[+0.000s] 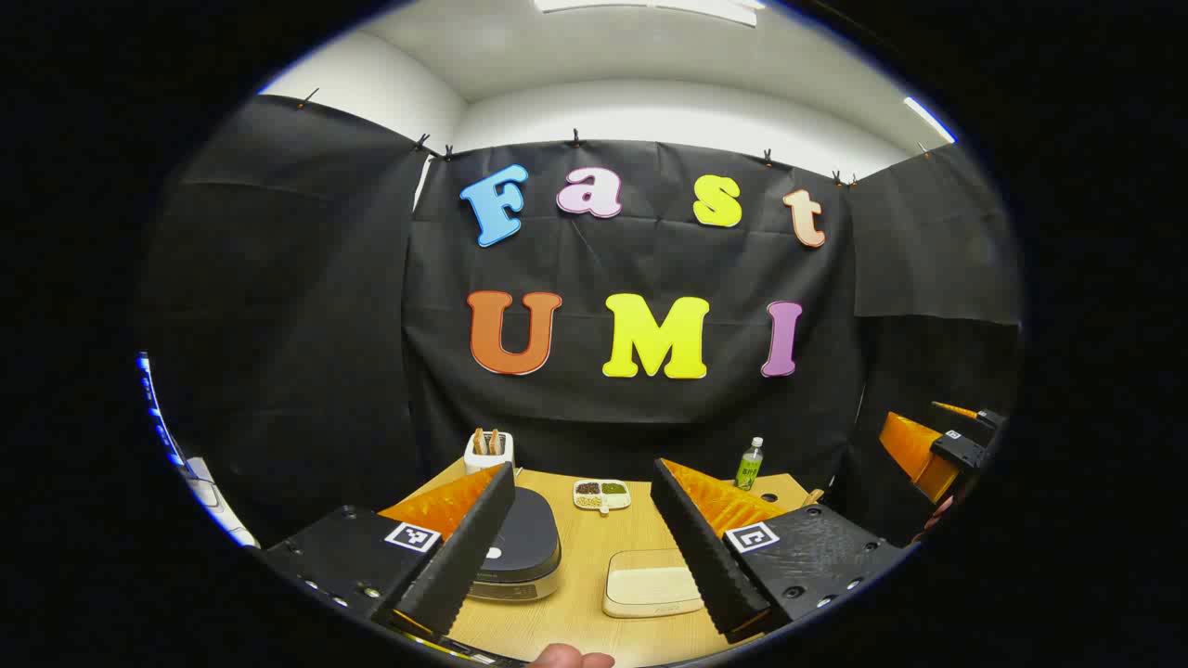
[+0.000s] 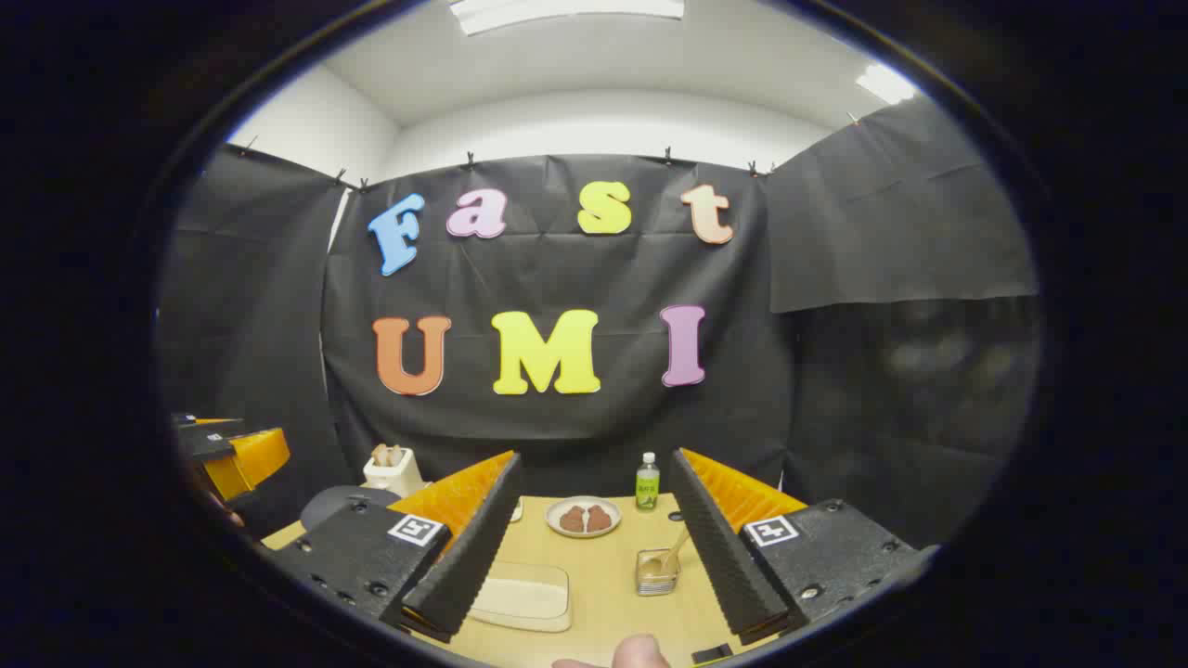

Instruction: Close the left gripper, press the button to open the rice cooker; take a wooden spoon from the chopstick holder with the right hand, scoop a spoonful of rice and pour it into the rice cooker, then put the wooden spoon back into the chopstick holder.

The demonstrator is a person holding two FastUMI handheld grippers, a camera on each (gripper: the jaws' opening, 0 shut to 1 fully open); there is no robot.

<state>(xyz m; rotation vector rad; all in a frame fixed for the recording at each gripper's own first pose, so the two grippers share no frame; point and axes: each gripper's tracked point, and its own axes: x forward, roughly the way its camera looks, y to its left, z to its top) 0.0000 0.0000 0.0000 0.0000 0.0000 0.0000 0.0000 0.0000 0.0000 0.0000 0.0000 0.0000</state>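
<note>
Black cloth walls enclose a pale wooden table (image 1: 594,594). In the left gripper view, the left gripper (image 1: 580,547) hovers above the near edge, fingers spread wide, holding nothing. A rounded rice cooker (image 1: 520,552) with a dark lid — shut — sits partly behind the left finger; a cream rectangular tray (image 1: 650,583) lies between the fingers.

In the right gripper view, the right gripper (image 2: 594,547) also stands wide and empty. Between its fingers, nearer the right one, sits a small square chopstick holder (image 2: 655,575); the wooden spoon (image 2: 674,551) stands in it, handle leaning up and right. A round plate (image 2: 583,517) and a green bottle (image 2: 647,482) sit farther back.
</note>
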